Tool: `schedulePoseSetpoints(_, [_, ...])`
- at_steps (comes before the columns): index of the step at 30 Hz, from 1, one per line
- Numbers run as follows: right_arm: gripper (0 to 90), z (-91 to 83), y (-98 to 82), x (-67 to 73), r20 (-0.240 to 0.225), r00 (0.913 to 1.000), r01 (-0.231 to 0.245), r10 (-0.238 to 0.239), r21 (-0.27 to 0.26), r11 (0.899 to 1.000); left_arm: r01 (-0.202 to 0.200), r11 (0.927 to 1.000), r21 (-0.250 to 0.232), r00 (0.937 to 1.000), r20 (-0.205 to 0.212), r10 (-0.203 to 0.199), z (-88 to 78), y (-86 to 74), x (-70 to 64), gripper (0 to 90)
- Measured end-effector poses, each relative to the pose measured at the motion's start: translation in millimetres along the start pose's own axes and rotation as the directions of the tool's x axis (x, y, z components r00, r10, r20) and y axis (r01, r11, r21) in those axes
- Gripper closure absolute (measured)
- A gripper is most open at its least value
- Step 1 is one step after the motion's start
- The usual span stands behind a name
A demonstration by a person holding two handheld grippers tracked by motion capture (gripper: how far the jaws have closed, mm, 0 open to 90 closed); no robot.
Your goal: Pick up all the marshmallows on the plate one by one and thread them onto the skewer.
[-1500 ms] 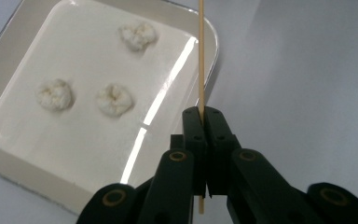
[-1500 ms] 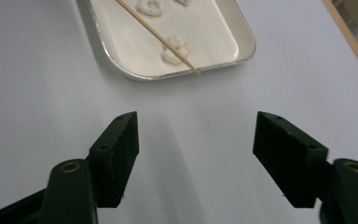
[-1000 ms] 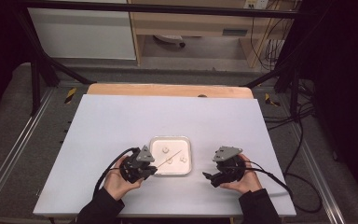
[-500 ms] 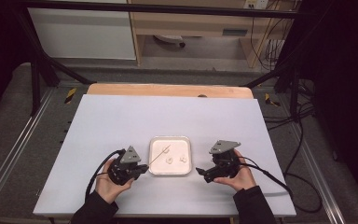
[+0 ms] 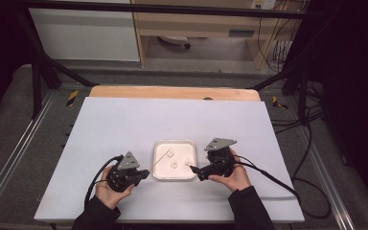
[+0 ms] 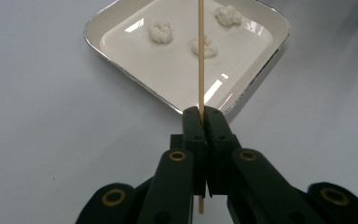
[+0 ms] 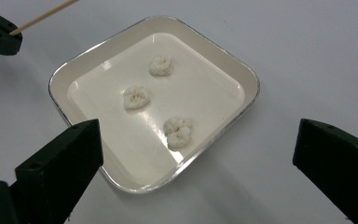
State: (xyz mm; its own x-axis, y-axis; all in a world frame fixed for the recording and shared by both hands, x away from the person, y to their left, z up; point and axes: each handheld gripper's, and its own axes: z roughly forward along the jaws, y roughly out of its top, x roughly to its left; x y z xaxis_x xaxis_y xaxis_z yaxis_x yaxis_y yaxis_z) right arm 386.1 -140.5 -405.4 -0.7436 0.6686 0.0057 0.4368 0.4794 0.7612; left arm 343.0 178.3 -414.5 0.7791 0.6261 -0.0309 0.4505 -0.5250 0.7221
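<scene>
**Right jaws just opened up, skewer lined up over the tray**

Quick update from my end. Nearest to me in the high view are both hands at the front edge of the table (image 5: 124, 124), and both have slid outward from where they sat a second ago, when they were hugging the tray (image 5: 174, 178) on either side. The left gripper (image 5: 146, 173) has backed off to the tray's left and stays clamped tight on the skewer (image 6: 200, 56). In the left gripper view the stick runs straight up between the shut jaws and out over the tray, its far part crossing above the middle dough ball (image 6: 208, 46) — I can't tell if it touches it.

The right gripper (image 5: 194, 168) is the real news: its jaws have just been opening and now stand wide apart with nothing between the pads. In the right gripper view they frame the tray's near corner, with the nearest ball (image 7: 178, 132) just ahead of the gap.

Further in, three balls sit well apart inside the tray, none on the stick yet.

My read: this looks like the setup for skewering. Right opens to pick up or steady a ball, left brings the point in. Nothing is threaded, so the work's barely begun.
</scene>
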Motion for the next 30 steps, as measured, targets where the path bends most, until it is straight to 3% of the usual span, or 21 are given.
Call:
schedulePoseSetpoints(7, [3.9,9.6,9.0,1.2,-0.022,0.9994,-0.026,0.026,-0.033,0.999,0.008,0.9998,-0.02,1.0,0.001,-0.008,-1.4,-0.8,0.6,88.7])
schedulePoseSetpoints(13, [9.6,21.3,14.3,1.1,-0.04,0.9986,-0.036,0.035,-0.027,0.999,0.013,0.9995,-0.03,0.9999,0.003,-0.013,-1.7,-0.5,0.7,88.7])
schedulePoseSetpoints(19, [20.6,34.1,14.9,2.1,-0.068,0.997,-0.037,0.037,0.0,0.999,0.017,0.9993,-0.033,0.9999,0.005,-0.016,-0.9,-0.5,0.6,88.7])
schedulePoseSetpoints(26, [35.2,44.1,10.2,2.8,-0.086,0.9963,0.001,0.003,0.044,0.999,0.015,0.9993,-0.034,0.9999,0.008,-0.015,1.1,-0.8,-0.5,88.7])
schedulePoseSetpoints(30, [44.0,48.2,7.8,3.1,-0.074,0.9972,0.012,-0.007,0.062,0.998,0.013,0.9992,-0.037,0.9999,0.009,-0.013,1.5,-0.6,-0.9,88.7])
